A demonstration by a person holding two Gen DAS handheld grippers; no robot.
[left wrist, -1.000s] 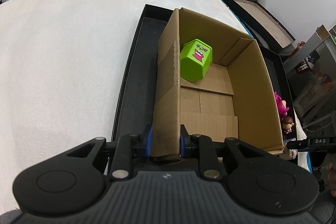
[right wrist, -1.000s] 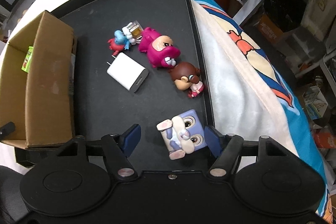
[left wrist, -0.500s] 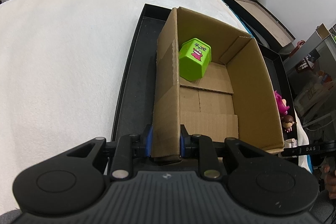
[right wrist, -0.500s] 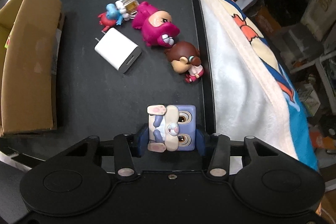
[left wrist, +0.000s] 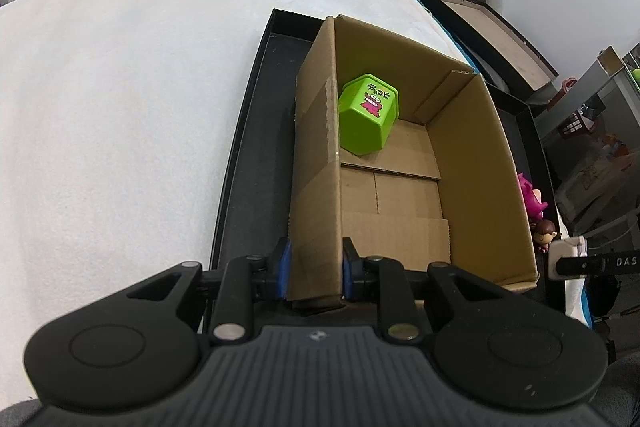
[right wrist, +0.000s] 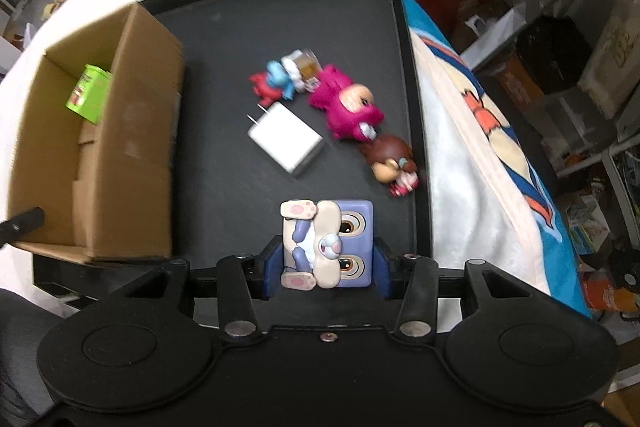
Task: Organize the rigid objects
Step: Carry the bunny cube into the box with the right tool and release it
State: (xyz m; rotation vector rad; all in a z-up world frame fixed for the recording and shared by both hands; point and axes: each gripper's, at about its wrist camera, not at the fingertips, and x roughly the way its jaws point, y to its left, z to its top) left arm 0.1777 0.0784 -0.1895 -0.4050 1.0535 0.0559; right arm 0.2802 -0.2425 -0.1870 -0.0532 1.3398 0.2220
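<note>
Clamping the cardboard box [left wrist: 316, 195] wall, the left gripper [left wrist: 315, 269] sees a green cup [left wrist: 368, 117] inside; only the right wrist view shows the right gripper [right wrist: 326, 261] squeezing a bunny toy [right wrist: 328, 243] above the tray [right wrist: 256, 23].

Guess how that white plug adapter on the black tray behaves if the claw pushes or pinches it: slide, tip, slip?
The white plug adapter lies on a broad flat face, so a push would probably slide it across the black tray rather than tip or roll it. It looks like a stiff block. Its smooth sides could slip. The prongs at one end might catch on the toys close by.
</note>
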